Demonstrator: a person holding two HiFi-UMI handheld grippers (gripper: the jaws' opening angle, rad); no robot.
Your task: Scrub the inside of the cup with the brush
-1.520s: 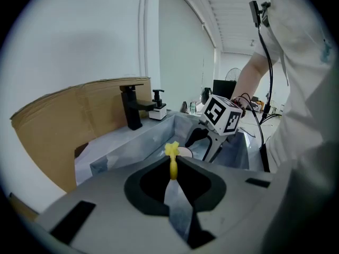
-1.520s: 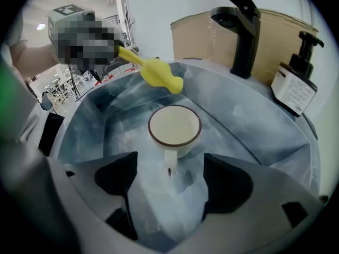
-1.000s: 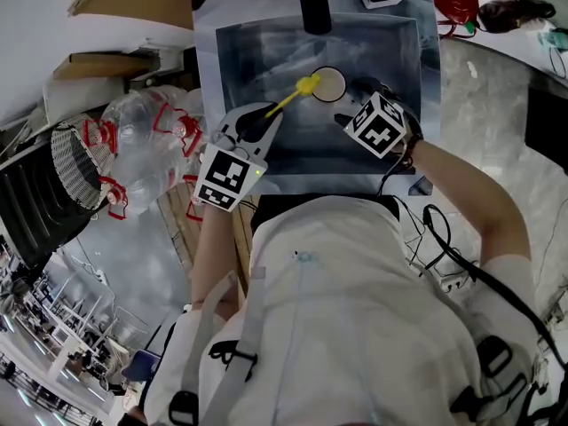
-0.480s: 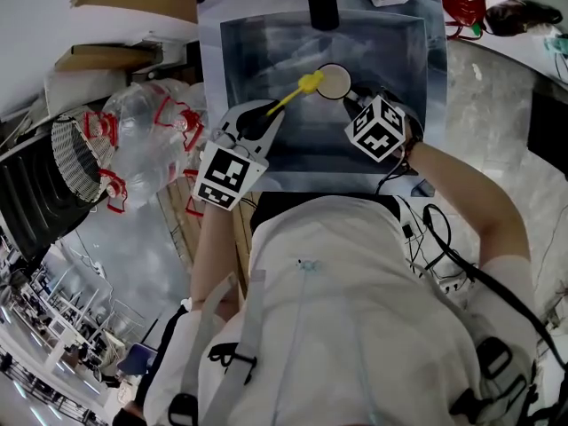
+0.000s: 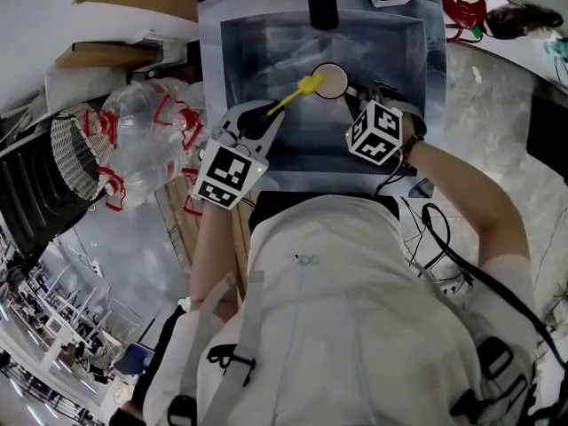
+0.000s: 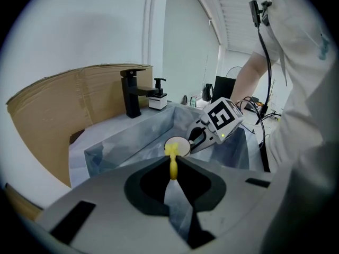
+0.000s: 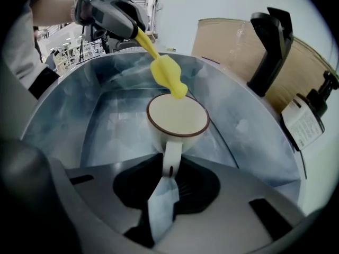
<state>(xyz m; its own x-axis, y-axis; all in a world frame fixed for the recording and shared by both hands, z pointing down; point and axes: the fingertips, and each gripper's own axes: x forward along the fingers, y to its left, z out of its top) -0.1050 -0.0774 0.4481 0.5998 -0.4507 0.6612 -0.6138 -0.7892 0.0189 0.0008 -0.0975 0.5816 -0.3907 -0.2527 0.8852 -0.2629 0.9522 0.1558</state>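
A white cup with a brown rim stands in the steel sink. My right gripper is shut on the cup's handle; its jaws have just been closing with the handle between them. In the right gripper view the cup opens upward just ahead of the jaws. My left gripper is shut on the stem of a yellow brush. The brush head rests at the cup's far rim. In the head view the brush slants from the left gripper up to the cup.
A black tap and a soap dispenser stand behind the sink, with brown cardboard beyond them. A clear plastic bag with red trim and a wire basket lie left of the sink. Cables hang at the person's right side.
The right gripper's jaws have closed onto the cup handle and the gripper has rolled a little. The left gripper and the brush have stayed put.
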